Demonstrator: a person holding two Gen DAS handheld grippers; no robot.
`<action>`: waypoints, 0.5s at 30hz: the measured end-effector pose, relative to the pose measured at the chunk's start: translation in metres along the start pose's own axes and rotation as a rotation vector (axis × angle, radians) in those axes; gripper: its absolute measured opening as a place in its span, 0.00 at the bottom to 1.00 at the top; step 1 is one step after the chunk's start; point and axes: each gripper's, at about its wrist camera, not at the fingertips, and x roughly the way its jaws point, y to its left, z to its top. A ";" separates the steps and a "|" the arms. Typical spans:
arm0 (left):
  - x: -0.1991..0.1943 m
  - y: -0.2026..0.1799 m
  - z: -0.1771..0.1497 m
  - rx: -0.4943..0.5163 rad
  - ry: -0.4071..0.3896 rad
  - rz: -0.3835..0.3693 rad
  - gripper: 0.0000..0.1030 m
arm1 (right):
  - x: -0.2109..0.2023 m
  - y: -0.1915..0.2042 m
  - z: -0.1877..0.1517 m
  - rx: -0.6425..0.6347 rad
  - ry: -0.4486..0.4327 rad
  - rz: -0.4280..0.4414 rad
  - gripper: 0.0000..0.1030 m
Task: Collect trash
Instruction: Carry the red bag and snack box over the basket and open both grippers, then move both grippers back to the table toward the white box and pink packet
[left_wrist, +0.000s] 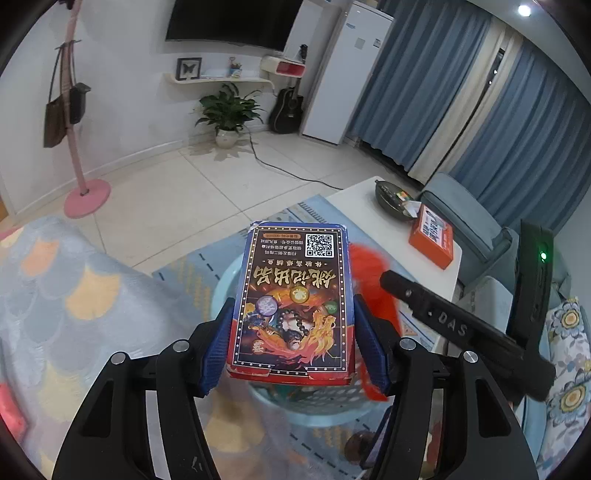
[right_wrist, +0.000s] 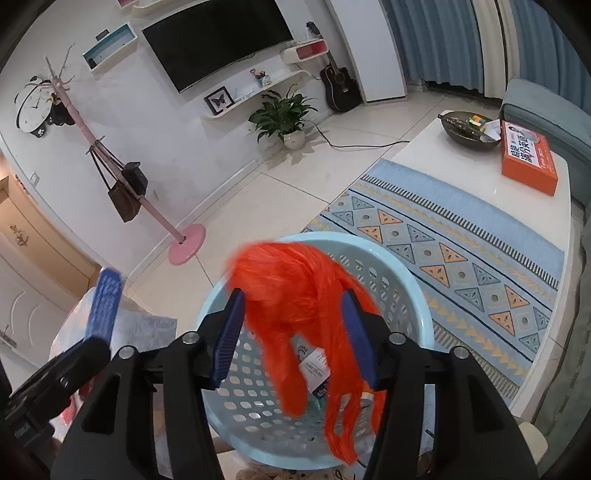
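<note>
My left gripper (left_wrist: 293, 339) is shut on a red and blue printed carton (left_wrist: 293, 299) and holds it above a light blue perforated basket (left_wrist: 229, 280). My right gripper (right_wrist: 291, 332) has its blue pads wide apart, and a blurred orange plastic bag (right_wrist: 299, 295) hangs between them over the basket (right_wrist: 402, 280); the bag does not look clamped. Some packaging lies in the basket's bottom (right_wrist: 314, 363). The right gripper also shows in the left wrist view (left_wrist: 443, 317), with the orange bag (left_wrist: 369, 269) beside the carton. The left gripper's blue pad (right_wrist: 105, 306) shows at the left of the right wrist view.
A white coffee table (right_wrist: 461, 162) holds an orange box (right_wrist: 528, 158) and a dark bowl (right_wrist: 469, 129). A patterned rug (right_wrist: 443, 236) lies under the basket. A pink coat stand (right_wrist: 184, 243), a potted plant (right_wrist: 284, 114), a guitar and a blue sofa (right_wrist: 546, 107) stand around.
</note>
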 end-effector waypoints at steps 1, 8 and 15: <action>0.000 -0.001 -0.001 0.001 0.002 -0.004 0.62 | -0.002 -0.002 0.000 0.004 0.000 0.007 0.52; -0.010 -0.003 -0.010 0.025 0.000 -0.014 0.76 | -0.024 0.002 -0.005 -0.015 -0.026 0.033 0.55; -0.041 0.008 -0.024 0.018 -0.034 -0.009 0.76 | -0.050 0.023 -0.010 -0.036 -0.050 0.072 0.55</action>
